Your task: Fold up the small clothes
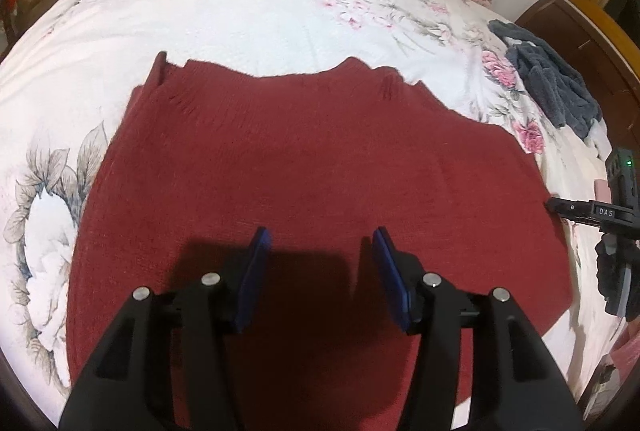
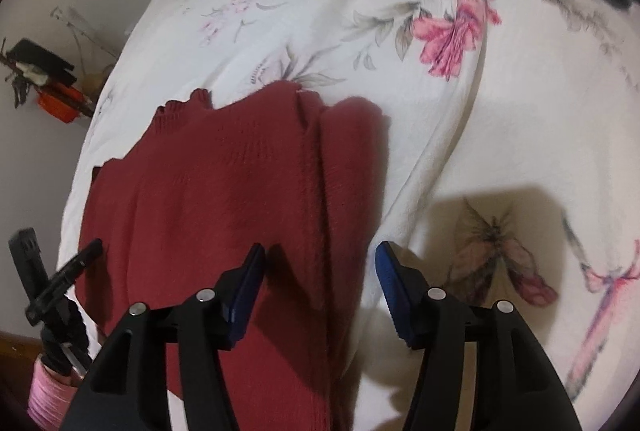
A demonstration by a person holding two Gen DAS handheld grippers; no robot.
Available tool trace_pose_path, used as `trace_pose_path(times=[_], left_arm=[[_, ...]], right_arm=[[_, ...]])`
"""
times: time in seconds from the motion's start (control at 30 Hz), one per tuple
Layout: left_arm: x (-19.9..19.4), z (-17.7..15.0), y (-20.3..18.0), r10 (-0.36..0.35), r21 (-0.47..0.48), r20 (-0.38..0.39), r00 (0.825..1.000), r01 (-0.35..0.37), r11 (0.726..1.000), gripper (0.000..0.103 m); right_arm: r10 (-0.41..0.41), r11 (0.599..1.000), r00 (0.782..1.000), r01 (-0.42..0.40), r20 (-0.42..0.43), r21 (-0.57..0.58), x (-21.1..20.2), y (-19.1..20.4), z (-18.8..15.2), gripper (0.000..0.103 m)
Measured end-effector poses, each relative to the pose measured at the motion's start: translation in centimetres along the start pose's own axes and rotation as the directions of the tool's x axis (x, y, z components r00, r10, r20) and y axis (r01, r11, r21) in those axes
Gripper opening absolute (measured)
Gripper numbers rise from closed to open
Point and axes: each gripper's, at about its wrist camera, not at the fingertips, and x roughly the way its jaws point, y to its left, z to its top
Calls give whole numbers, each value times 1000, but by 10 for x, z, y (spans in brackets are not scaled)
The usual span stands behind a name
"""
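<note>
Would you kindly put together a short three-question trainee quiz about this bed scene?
1. True or false: the left gripper grips the red sweater.
2. Which lies on the floral bedspread far from the sweater? A) white shirt B) dark grey garment C) yellow sock
3. Fill in: the right gripper hangs over the sweater's ____ edge.

Key: 1 false, its jaws stand open above the knit; 2 B; 3 right, where a folded layer shows.
</note>
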Motion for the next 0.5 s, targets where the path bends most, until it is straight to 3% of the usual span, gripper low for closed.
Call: trace_pose_path(times=[0.1,0.17,0.2,0.27,0.43,0.5], left_arm=[[3,-2,7,-5,-7,-4,1000,5,1000,53],[4,-2,10,-12,-15,-4,1000,12,1000,53],[4,-2,12,-15,-19,-5,1000,15,1000,53],[5,-2,13,-20,-25,-7,1000,19,1000,53],[5,-3,14,-21,-19,-9,1000,21,1000,53],[4,-3,15,-25,-20,-9,1000,25,999,53]], right_arm=[[38,999,999,-37,-22,19,10,-5,1,59],[68,998,997,-68,-34,16,14,-3,1,45],[98,995,994,-97,-40,22,15,-2,0,31],[122,992,992,-121,-34,24,13,0,-1,22],[171,985,985,-171,-1,1,-2,5,-2,16],[153,988,988,-153,-5,0,-1,5,-3,16]])
